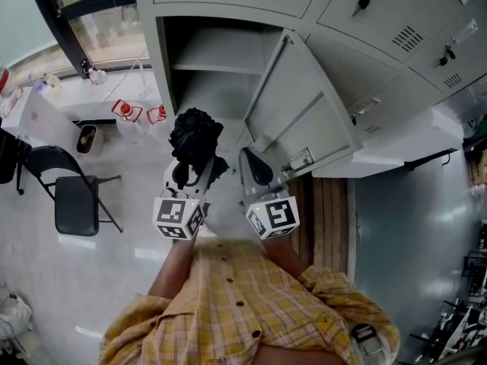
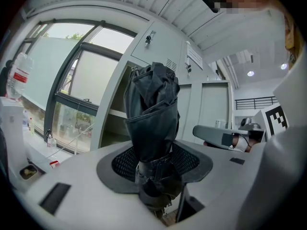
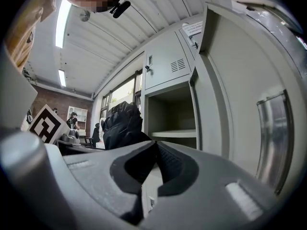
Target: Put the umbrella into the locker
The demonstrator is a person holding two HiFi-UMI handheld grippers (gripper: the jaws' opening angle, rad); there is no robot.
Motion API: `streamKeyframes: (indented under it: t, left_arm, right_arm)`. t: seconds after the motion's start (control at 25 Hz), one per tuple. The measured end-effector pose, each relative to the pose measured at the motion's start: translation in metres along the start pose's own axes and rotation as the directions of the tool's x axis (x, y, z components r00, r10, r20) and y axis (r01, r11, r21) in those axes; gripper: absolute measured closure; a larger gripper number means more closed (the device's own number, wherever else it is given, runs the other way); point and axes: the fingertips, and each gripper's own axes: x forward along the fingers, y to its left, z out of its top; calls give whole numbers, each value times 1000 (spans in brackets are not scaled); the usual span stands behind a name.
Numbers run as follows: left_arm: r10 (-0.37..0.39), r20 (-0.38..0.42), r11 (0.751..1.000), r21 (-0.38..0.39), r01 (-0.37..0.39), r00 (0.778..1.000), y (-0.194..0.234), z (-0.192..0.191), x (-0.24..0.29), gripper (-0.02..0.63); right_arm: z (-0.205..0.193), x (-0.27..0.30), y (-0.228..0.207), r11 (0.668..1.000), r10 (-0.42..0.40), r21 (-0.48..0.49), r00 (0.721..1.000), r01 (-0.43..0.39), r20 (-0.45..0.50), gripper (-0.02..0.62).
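Left gripper view alone shows left tongs [image 2: 156,166] clamping the umbrella [image 2: 152,109].

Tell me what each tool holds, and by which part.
The left tool grips the folded black umbrella near its lower end; the right tool is shut and empty.

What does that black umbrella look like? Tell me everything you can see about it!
The umbrella is black and folded up. Its soft cloth is bunched in crumpled folds, with what looks like a band wrapped round its lower part. It stands upright, pinched near its bottom end by the left tongs, the only thing touching it. It is up in the air in front of the open locker, not yet inside.
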Motion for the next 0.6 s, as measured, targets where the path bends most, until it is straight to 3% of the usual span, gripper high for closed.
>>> streamKeyframes:
  t: [0.36,0.6]
  left_arm:
    - [-36,5,999,0,36,999,20,9,29,403]
    - [-22,1,1000,12,22,1000,27,8,44,403]
  right_arm:
    - [0,29,-12,999,-49,-6,999,49,-4,597]
    - [-6,40,-17,999,-35,8,999,35,-4,597]
